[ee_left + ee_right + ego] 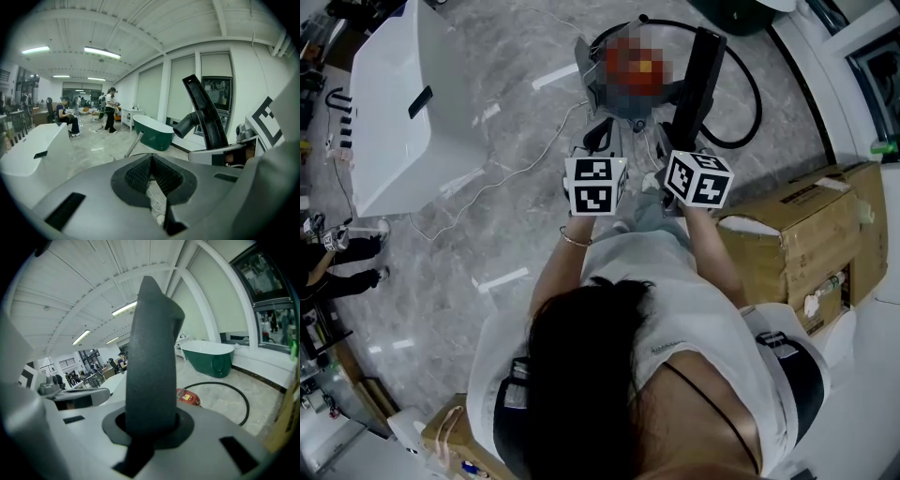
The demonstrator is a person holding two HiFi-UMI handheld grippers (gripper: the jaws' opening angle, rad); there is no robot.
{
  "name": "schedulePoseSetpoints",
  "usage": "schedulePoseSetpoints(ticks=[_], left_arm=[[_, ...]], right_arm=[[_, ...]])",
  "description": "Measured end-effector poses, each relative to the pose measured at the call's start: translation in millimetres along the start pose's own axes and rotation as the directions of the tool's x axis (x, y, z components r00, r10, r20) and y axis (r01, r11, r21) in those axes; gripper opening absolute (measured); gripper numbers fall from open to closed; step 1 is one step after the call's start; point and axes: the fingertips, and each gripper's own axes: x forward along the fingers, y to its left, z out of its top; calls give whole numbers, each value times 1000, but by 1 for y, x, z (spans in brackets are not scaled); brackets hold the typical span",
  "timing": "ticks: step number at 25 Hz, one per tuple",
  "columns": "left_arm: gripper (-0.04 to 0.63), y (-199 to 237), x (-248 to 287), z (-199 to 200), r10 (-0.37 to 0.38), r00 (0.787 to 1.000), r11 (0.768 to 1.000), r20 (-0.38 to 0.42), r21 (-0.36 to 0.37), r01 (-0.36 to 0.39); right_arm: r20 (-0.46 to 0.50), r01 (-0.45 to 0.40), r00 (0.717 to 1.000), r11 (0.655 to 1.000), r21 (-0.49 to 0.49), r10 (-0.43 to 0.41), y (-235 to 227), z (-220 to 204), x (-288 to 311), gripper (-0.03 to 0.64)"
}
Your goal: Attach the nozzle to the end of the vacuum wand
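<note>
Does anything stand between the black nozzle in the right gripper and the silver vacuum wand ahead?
Nothing visible does. The right gripper is shut on the nozzle. In the left gripper view the wand slants up ahead, over open floor; its lower part is hidden behind the shut left gripper.

Black, flat nozzle (152, 357) stands upright, clamped at its base in the right gripper (150, 427), round neck jutting sideways, while the slim silver wand (133, 144) slants nearby, still unattached.
</note>
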Motion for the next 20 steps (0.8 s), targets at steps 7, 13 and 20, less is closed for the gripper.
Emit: schedulePoseSetpoints(ticks=[7,13,20], left_arm=[[3,6,29,10,12,1000,1000,-14,-16,-12],[3,0,56,15,-7,999,1000,-47,-14,6],[3,-6,79,32,-7,999,1000,-50,12,8]], right_arm=[[-15,-3,1000,1000,-3,3,-18,16,21,53],[-24,-12,1000,1000,-7,11,-35,33,37,54],[-16,-24,1000,1000,12,25,-52,51,55,54]])
